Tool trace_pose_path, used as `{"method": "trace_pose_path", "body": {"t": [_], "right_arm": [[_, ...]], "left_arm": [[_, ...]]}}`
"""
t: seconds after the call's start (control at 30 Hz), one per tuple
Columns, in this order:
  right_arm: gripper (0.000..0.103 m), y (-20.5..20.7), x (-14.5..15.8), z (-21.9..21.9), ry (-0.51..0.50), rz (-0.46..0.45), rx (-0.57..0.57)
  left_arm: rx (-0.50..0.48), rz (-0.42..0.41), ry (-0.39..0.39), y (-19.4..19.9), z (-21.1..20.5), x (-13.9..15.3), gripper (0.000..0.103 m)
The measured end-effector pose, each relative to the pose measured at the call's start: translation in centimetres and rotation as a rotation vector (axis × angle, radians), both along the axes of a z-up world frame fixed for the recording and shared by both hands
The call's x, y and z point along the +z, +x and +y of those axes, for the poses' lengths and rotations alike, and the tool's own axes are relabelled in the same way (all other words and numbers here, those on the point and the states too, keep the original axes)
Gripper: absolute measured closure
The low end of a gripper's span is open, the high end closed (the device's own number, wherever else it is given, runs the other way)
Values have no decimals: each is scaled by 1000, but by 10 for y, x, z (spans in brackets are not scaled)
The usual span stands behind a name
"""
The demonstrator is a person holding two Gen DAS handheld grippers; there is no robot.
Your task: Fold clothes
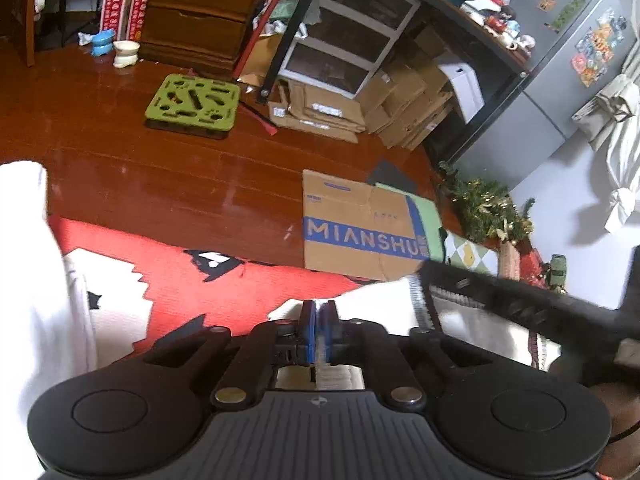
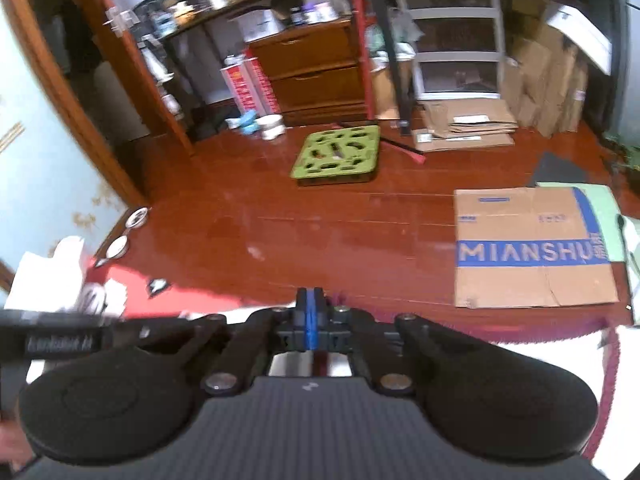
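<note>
The white garment point(image 1: 384, 304) lay on the red patterned rug point(image 1: 180, 280), its edge pinched between the left gripper point(image 1: 318, 334) pads. The right gripper point(image 2: 311, 322) stood pressed together; contents unclear. Folding appeared underway, not complete. A flattened cardboard box point(image 2: 532, 248) lay beyond.

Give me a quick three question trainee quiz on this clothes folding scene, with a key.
1. True or false: the left gripper has its fingers closed on white cloth.
2. Which word is printed on the flat cardboard box? A) MIANSHU B) FRAGILE C) HOME
3. Fill in: the slotted mat on the floor is ____ in colour.

Key: 1 true; 2 A; 3 green.
</note>
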State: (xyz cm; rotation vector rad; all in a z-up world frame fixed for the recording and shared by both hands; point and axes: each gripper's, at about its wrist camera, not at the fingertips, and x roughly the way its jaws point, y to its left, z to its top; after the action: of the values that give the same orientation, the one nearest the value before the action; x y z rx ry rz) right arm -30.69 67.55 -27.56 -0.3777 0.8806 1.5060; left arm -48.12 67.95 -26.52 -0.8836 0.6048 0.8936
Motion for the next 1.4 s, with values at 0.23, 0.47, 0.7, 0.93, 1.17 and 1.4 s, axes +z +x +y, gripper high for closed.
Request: {"method": "trace_pose_path", "body": {"t": [0.23,0.47,0.7,0.93,1.17,1.4], "right_arm": [[99,55,40,-79,33,-25,-53],[96,151,41,-175,-55,-122,-237],[96,195,12,-173,-64,-66,-217],[100,191,-2,-149,-40,-94,-164],[103,200,-9,-120,-5,-113,-146],[103,213,-3,-116,-4,-84,-199]], "left_arm": [[-39,76,53,2,-13,30,95],[-201,13,70,62,-35,44,95],[-362,-42,-18,183,-61,18,95],[-383,-12,30,241,-55,0,88],[-385,21,70,255,-46,1,98],[-293,46,49,233,-31,6,96]]}}
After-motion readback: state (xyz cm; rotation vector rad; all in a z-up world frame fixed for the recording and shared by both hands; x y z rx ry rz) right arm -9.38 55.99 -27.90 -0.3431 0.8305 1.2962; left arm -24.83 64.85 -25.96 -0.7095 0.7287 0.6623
